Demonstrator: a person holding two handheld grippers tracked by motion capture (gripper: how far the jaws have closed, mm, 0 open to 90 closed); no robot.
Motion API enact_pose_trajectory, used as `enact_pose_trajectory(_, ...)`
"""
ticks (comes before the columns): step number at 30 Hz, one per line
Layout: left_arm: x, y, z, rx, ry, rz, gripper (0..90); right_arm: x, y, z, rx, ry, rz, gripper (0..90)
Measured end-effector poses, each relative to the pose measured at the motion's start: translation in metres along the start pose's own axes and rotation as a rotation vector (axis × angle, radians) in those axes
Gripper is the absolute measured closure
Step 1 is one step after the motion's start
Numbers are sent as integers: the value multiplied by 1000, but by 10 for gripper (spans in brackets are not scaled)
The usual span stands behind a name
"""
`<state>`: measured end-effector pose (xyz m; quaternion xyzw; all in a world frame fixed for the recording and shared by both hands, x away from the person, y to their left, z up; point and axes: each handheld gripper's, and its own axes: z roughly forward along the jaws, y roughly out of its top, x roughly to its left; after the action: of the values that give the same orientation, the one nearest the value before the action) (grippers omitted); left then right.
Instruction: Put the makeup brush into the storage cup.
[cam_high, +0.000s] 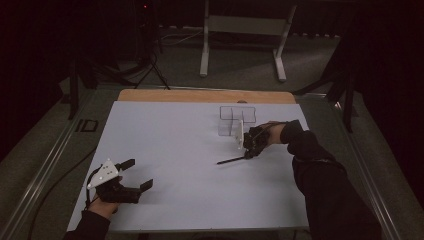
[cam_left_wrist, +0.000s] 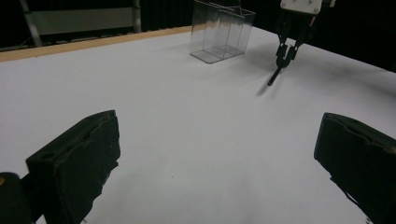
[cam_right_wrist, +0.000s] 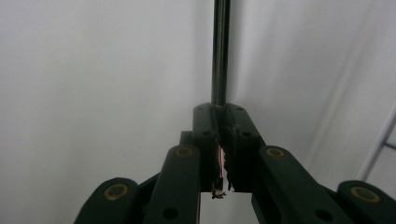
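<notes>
here the right claw (cam_right_wrist: 219, 121) clamps a dark pen (cam_right_wrist: 220, 51).

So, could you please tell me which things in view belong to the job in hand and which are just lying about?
Part of the job:
- right gripper, shut on the pen
- pen, dark and thin, tip toward the white table top
- clear box, close beside that gripper

Just lying about:
- left gripper, open, holding nothing
- metal frame on the floor beyond
</notes>
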<state>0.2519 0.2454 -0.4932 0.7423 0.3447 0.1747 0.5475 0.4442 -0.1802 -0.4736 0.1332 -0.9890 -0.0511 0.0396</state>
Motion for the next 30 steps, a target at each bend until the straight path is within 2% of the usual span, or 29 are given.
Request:
enact_pose_trajectory(2,0,0,0,0,-1,1,18,1,1,-2,4,-10,-10,837)
enact_pose_trajectory(4,0,0,0,-1,-1,1,18,5,4,-7,5,-14,13,836)
enact_pose_trajectory(6,-1,0,0,-3,0,-1,18,5,5,-9,-8,2,74,836)
enact_pose_trajectory(7,-1,1,0,-3,-1,-1,18,6,5,-10,-7,-5,85,836)
enact_pose_trajectory(9,-1,1,0,-4,-1,-2,18,6,5,-10,-1,18,175,835)
enact_pose_trajectory(10,-1,1,0,-5,-1,-3,18,6,5,-10,-2,6,203,835)
enact_pose_trajectory(11,-1,1,1,-5,-1,-2,18,6,5,-11,-4,24,232,835)
enact_pose_trajectory(12,-1,1,1,-4,-2,-1,18,8,5,-11,-11,29,240,836)
enact_pose_trajectory(13,-1,2,1,-3,-1,1,18,9,5,-12,-14,13,243,835)
enact_pose_trajectory(14,-1,2,1,-2,0,3,18,10,4,-13,-20,25,266,835)
enact_pose_trajectory(16,-1,2,1,0,0,6,18,13,4,-14,-28,21,270,835)
enact_pose_trajectory(17,-1,2,2,2,-1,4,18,15,4,-15,-29,30,288,835)
enact_pose_trajectory(19,-1,1,3,6,-5,7,18,18,4,-17,-29,14,292,835)
enact_pose_trajectory(24,-3,3,6,10,-15,17,18,28,4,-21,-43,19,273,836)
enact_pose_trajectory(29,-6,5,7,18,-22,21,18,38,4,-27,-84,30,292,836)
enact_pose_trajectory(30,-6,6,8,20,-22,24,18,40,4,-28,-86,20,293,836)
